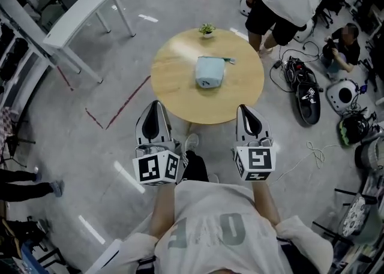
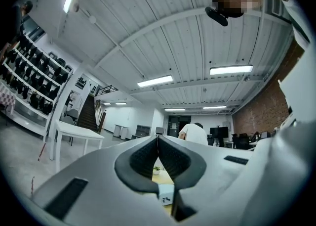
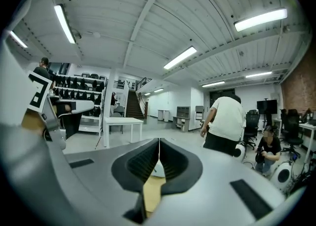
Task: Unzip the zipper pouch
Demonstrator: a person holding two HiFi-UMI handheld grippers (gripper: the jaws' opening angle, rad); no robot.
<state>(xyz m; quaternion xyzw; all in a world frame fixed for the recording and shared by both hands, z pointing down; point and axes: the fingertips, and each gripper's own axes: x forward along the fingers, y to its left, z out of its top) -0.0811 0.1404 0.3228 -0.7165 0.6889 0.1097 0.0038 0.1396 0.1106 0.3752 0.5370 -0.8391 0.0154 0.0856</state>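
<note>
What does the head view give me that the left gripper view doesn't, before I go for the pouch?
Head view only: the whole light-blue zipper pouch lying mid-table, untouched, and the right gripper, shut and empty. Left gripper view only: the ceiling lights and a staircase. Both: the left gripper, jaws together on nothing, the round wooden table, and the small potted plant.

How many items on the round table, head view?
2. A light blue pouch lies near the middle of the round table; a small potted plant stands at its far edge. Nothing else shows there.
</note>
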